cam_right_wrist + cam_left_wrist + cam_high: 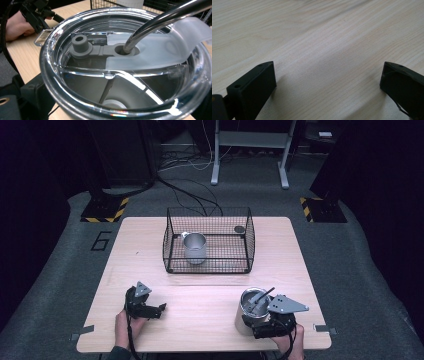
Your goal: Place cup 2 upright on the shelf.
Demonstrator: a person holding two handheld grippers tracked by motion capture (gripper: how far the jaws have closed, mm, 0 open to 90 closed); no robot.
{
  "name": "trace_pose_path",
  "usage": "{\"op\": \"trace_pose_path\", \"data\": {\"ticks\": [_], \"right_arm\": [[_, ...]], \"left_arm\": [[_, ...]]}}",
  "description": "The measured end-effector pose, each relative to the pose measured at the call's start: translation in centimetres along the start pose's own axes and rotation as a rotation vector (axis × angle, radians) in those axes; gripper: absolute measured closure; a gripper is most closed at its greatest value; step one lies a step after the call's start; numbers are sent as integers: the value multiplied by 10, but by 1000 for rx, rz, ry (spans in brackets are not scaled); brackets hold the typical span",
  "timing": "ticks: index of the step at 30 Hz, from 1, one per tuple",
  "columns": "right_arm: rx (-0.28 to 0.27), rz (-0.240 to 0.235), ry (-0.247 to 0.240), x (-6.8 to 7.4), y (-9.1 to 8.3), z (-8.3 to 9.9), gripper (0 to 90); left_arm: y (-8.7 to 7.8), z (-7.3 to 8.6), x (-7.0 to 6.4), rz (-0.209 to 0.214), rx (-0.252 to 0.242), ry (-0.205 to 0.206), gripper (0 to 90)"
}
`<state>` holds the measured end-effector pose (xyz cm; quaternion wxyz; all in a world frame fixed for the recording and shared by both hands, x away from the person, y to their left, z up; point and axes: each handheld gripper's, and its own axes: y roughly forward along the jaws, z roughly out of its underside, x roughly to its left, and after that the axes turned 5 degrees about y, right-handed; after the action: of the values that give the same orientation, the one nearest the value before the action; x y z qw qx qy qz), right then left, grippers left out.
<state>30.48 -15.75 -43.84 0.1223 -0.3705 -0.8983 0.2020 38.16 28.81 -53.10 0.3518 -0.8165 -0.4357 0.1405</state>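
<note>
Right, we take the wire basket (208,240) at the far middle of the wooden table (200,305) as reference. Our right gripper (265,324) sits toward us and to the right of the basket, near the table's front edge, and it grips a steel tumbler (248,316) that stands upright on the wood. In the right gripper view the tumbler's clear lid (125,62) is right up against the camera; one black jaw presses the wall at lower left, and the other is tucked behind the rim at lower right. A metal straw (160,21) passes through the grey stopper (100,48) in the lid and leans away toward the basket side. A frosted flap (160,47) lies across the lid's top.

Our left gripper (159,310) rests toward us and to the left of the basket, well apart from the tumbler. Its jaws stand wide apart, with bare wood between them in the left gripper view and nothing held. We also see the left hand (16,26) with that gripper at the upper left of the right gripper view.

Inside the basket a second steel cup (194,247) stands upright left of its centre, handle toward the far left. A small dark round thing (239,229) lies at the basket's far right corner; we can't tell what it is.
</note>
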Motion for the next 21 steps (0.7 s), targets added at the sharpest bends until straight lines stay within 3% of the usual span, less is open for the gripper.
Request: {"op": "trace_pose_path", "data": {"ticks": [21], "right_arm": [[-16,12,-35,-11,9,-27,35]], "left_arm": [[0,0,0,-1,1,-5,3]]}}
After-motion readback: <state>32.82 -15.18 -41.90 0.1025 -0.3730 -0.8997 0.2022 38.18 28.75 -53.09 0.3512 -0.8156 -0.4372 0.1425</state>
